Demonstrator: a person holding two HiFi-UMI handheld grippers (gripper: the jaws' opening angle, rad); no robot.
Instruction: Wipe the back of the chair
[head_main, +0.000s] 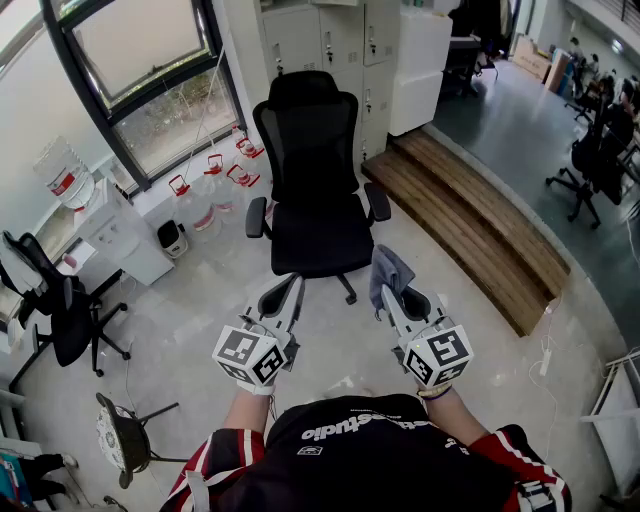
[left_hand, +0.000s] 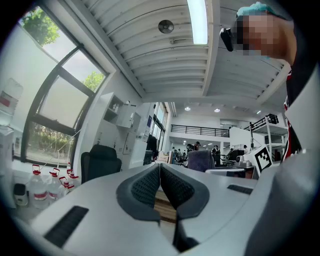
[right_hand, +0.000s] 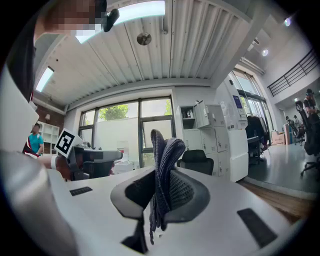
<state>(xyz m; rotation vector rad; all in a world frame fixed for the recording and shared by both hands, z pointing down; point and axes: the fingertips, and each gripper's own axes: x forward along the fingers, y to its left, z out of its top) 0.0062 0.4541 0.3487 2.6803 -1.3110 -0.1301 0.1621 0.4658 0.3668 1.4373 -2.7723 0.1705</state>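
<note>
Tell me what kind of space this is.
Probably an open-plan office or lab workspace: a black office chair stands by grey lockers, water jugs sit under the window, and people sit at desks further back.

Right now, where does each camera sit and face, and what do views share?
Head view: on the person's head, facing steeply down at the black office chair; left tongs, right tongs, forearms and chest show.
Left gripper view: rides the left tongs, looking along shut, empty jaws towards the chair; the person's head above.
Right gripper view: rides the right tongs, looking along jaws shut on a grey cloth towards the chair.
Shared: all three show the chair.
</note>
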